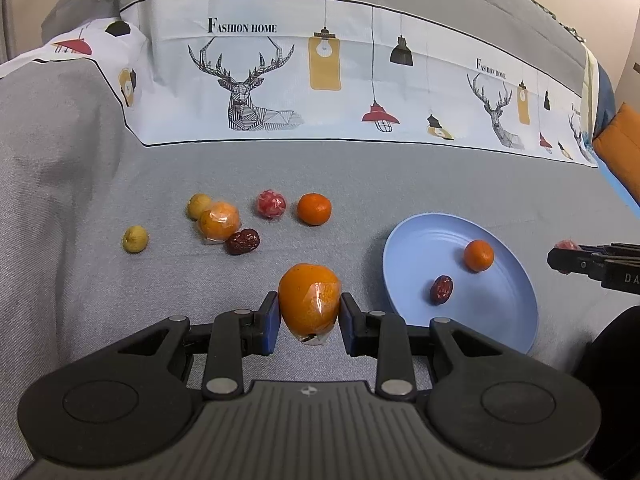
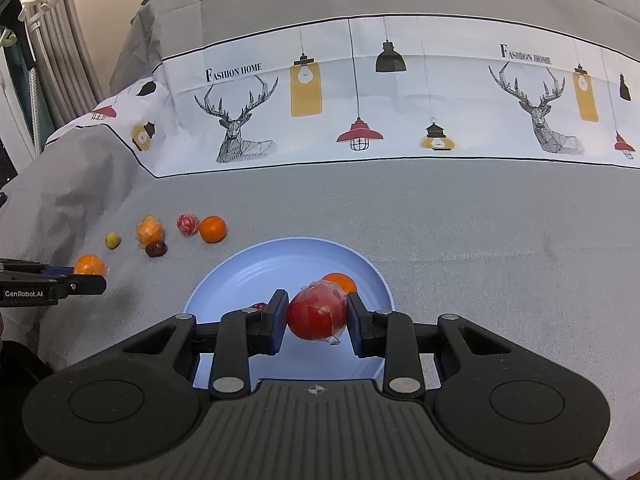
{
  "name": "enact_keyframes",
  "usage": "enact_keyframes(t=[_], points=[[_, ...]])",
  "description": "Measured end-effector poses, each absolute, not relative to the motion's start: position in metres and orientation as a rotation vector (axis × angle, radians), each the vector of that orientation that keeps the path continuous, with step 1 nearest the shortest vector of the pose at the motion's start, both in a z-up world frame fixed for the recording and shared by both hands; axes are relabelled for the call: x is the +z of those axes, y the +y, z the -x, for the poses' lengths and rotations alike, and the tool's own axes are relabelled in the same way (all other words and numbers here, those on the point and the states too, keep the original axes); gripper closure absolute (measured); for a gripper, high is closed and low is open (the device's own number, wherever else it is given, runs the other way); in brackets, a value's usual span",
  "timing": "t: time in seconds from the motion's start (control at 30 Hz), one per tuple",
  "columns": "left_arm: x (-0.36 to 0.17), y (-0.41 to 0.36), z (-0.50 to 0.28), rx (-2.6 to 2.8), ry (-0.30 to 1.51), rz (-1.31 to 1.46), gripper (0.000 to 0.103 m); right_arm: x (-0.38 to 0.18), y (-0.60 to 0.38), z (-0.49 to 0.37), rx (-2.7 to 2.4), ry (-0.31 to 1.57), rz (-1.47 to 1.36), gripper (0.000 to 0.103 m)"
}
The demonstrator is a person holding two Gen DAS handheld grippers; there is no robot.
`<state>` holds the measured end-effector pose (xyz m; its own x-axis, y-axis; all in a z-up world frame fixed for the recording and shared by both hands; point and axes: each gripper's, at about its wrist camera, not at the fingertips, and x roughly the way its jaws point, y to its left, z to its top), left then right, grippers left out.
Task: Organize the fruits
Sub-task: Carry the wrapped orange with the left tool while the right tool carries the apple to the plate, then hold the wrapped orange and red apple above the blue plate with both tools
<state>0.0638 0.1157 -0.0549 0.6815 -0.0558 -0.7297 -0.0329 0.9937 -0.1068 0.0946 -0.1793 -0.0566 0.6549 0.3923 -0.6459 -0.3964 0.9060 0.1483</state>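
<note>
My left gripper (image 1: pixel 309 312) is shut on a plastic-wrapped orange (image 1: pixel 308 300), held above the grey cloth left of the blue plate (image 1: pixel 404 248). My right gripper (image 2: pixel 316 316) is shut on a wrapped red fruit (image 2: pixel 316 314), held over the blue plate (image 2: pixel 224 280). The plate holds a small orange (image 1: pixel 479 255) and a red date (image 1: pixel 441 289). Loose on the cloth lie two yellow-green fruits (image 1: pixel 135 239), a wrapped orange (image 1: pixel 219 221), a date (image 1: pixel 243 241), a wrapped red fruit (image 1: pixel 271 203) and an orange (image 1: pixel 314 209).
Grey cloth (image 1: pixel 100 300) covers the surface, with a white printed band (image 1: pixel 280 80) behind. An orange cushion (image 1: pixel 620 148) sits far right. Curtains (image 2: pixel 60 60) hang at the left in the right wrist view.
</note>
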Motion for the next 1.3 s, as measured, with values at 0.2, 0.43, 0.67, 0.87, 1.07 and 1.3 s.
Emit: enact_keyframes(t=[0.2,0.43,0.67,0.87,1.07,1.3], points=[[-0.056,0.115,-0.064,-0.015,0.825,0.107,0.069,-0.056,-0.179,-0.095,0.445,0.729,0.0,0.07],[-0.058,0.11,-0.067,-0.009,0.836,0.082,0.069,-0.057,-0.179,-0.095,0.444,0.734,0.001,0.07],[-0.058,0.09,-0.067,-0.031,0.829,0.01,0.069,-0.063,-0.174,-0.099,0.436,0.773,0.03,0.07],[-0.064,0.063,-0.074,-0.092,0.854,0.095,0.069,-0.064,-0.173,-0.099,0.44,0.782,0.039,0.07],[-0.066,0.022,-0.084,-0.165,0.872,0.07,0.069,-0.065,-0.173,-0.102,0.44,0.799,0.041,0.07],[-0.069,-0.002,-0.091,-0.199,0.887,0.079,0.069,-0.068,-0.17,-0.103,0.437,0.812,0.059,0.07]])
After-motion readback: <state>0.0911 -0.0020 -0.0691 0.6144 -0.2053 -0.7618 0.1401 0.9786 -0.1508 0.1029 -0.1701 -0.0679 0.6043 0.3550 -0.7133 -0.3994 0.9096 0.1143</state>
